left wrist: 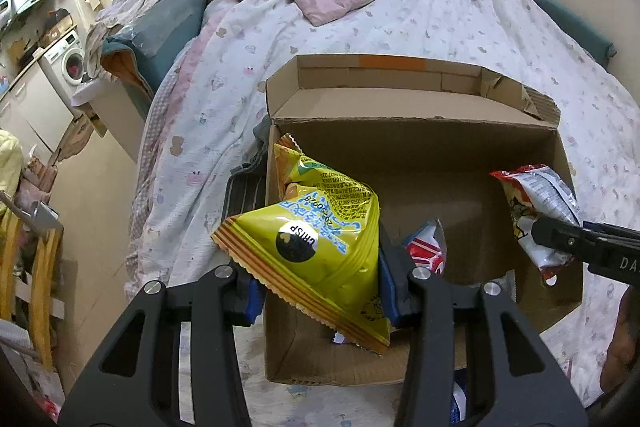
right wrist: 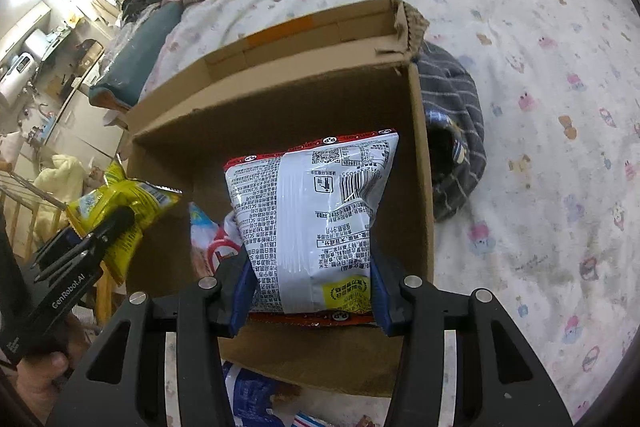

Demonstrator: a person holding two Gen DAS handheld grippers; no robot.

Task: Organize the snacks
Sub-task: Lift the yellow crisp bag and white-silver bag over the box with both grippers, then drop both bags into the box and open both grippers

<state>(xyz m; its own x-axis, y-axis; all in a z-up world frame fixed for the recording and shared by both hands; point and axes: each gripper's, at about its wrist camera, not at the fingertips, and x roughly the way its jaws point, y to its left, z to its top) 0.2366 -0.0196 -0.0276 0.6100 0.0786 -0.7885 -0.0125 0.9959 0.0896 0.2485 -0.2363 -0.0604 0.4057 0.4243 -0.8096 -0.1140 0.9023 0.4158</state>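
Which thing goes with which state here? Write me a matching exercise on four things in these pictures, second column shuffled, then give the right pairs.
Things
1. yellow-green snack bag
2. red and white snack bag
3. cardboard box
4. striped grey cloth

States
A. open-topped, on the bed
B. clamped in the right hand-held gripper
C. lying on the bed beside the box
D. clamped in the left hand-held gripper

Pairs: 1-D, 2-B, 3-A, 4-C
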